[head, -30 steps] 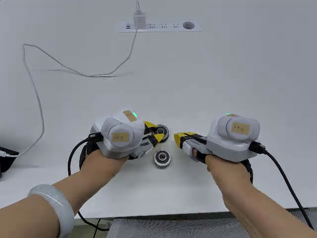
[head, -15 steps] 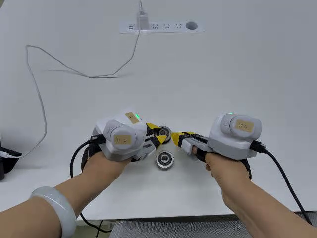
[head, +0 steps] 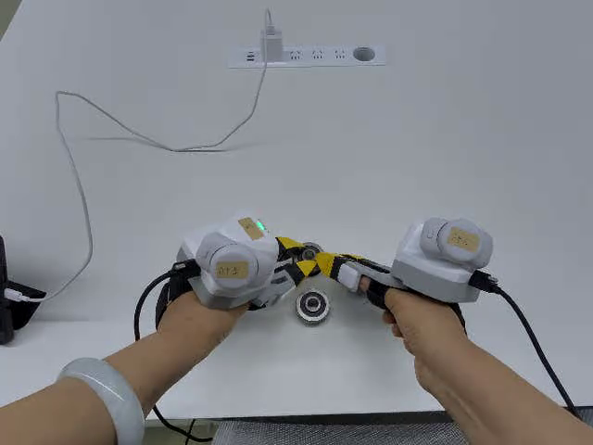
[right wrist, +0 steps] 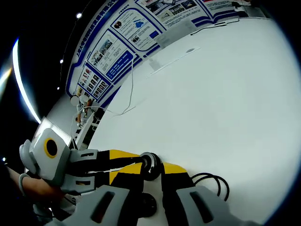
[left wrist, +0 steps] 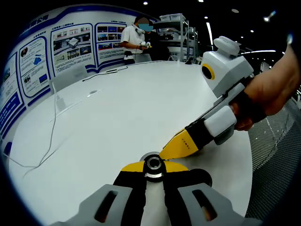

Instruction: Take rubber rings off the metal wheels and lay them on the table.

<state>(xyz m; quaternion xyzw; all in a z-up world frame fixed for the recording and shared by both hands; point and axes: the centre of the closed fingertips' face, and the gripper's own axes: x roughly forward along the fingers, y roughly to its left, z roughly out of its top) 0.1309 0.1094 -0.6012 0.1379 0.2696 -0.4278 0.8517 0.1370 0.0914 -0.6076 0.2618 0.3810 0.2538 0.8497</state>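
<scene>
Presently the left tool (left wrist: 153,170) is clamped on a metal wheel (left wrist: 154,162) directly ahead of the right tool (right wrist: 150,172), whose jaws straddle its rim, grip unconfirmed; another wheel (head: 313,306) lies beneath both.

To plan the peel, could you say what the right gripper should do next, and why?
Probably nip the edge of the black rubber ring: the left gripper clamps the small metal wheel, and the right gripper is at its rim.
</scene>
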